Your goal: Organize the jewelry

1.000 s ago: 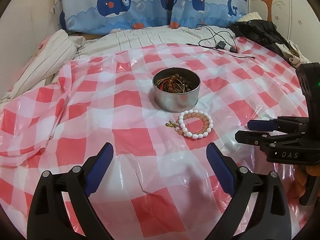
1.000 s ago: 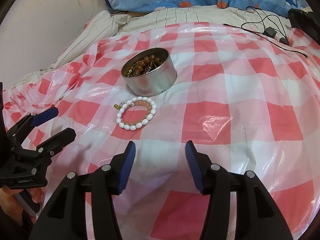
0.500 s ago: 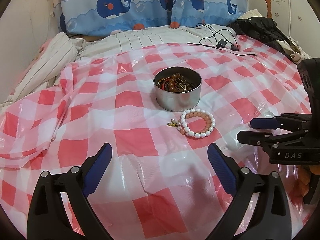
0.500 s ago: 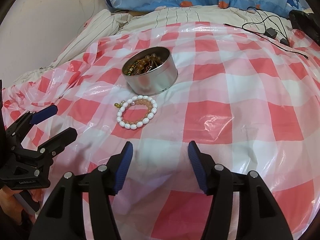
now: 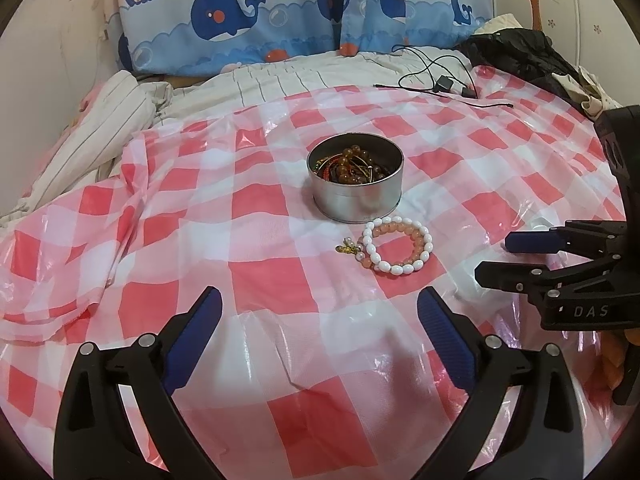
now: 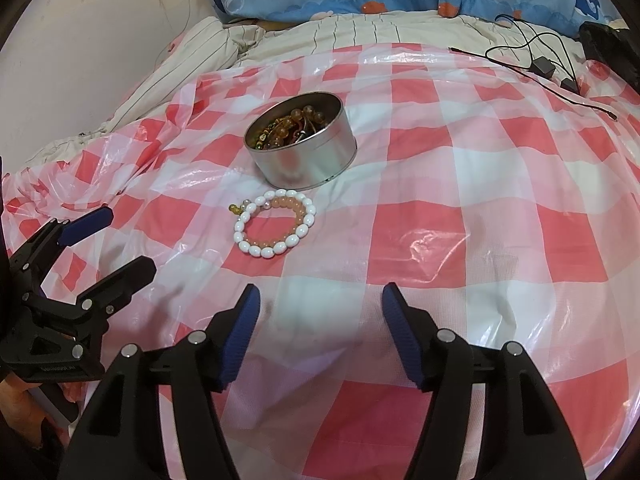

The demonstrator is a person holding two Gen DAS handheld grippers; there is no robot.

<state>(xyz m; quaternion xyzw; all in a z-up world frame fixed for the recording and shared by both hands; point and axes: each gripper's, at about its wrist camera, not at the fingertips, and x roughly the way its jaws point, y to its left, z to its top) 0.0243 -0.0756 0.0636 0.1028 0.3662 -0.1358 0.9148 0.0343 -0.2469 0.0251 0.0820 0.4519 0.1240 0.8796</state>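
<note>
Just ahead and slightly left of the right gripper (image 6: pixel 318 326), whose empty jaws are opening, lies the white bead bracelet (image 6: pixel 275 227), touching the tin (image 6: pixel 302 140); the left gripper (image 5: pixel 318 334) hangs spread, no nearer.

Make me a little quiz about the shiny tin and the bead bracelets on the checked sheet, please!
1. True or false: the round tin has a lid on it.
2. The white bead bracelet lies: A) inside the tin, B) on the checked sheet beside the tin, C) between a gripper's fingers.
3. What does the left gripper hold?

Key
1. False. The tin is open, and brown beads and other jewelry show inside.
2. B. It rests on the sheet with a peach bead bracelet, just in front of the tin.
3. Nothing. Its jaws are wide apart. The right gripper is empty too, with its jaws opening.
</note>
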